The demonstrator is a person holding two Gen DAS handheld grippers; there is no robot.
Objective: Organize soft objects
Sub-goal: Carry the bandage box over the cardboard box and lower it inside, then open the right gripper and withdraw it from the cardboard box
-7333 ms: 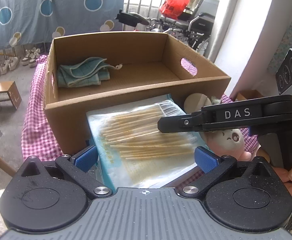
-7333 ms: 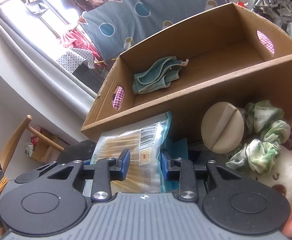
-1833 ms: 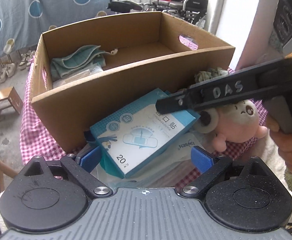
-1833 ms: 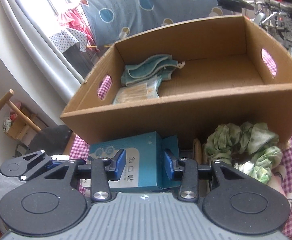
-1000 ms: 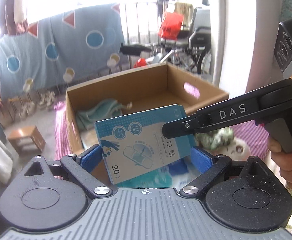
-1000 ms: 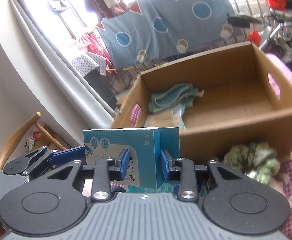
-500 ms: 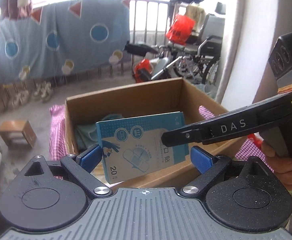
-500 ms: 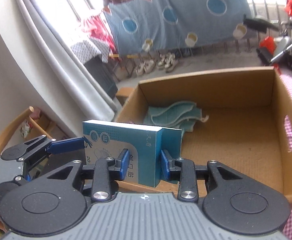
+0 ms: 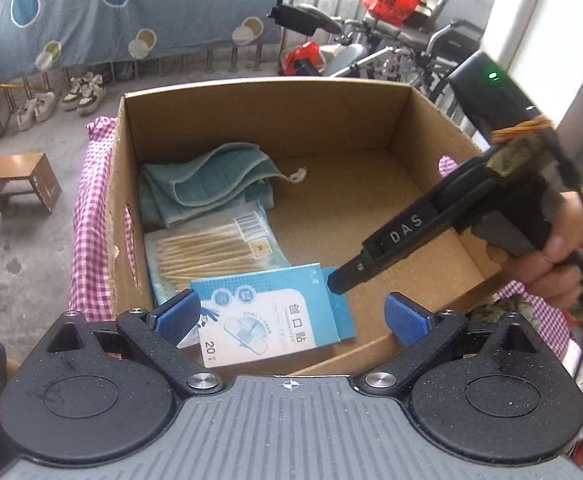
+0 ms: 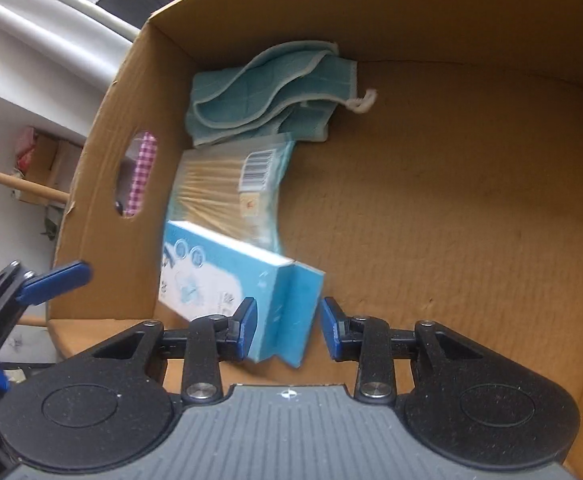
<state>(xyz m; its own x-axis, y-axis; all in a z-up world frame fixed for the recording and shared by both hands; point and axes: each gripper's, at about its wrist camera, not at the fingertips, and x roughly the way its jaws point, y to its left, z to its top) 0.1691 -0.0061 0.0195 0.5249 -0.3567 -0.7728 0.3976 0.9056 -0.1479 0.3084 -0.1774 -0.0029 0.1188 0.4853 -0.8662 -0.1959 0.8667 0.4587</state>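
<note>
Inside the open brown cardboard box [image 9: 251, 92], close to its near wall and left side, a flat light-blue and white carton [image 9: 259, 316] hangs tilted just above the floor. Its far edge overlaps a clear packet of wooden cotton swabs [image 9: 211, 248], and a folded teal towel [image 9: 207, 184] lies behind the packet.

The right gripper [image 10: 287, 330] holds the carton by its right end. Its fingers are set narrow, one blue pad pressed on the carton's side and the other at the edge of its end flap. In the left wrist view this gripper reaches in from the right, carried by a person's hand [image 9: 551, 264], with its tip at the carton's upper right corner.

The left gripper [image 9: 291, 314] has just been opening and its fingers now stand wide. The carton lies between them, its left corner at the left pad and its right edge well clear of the right pad.
</note>
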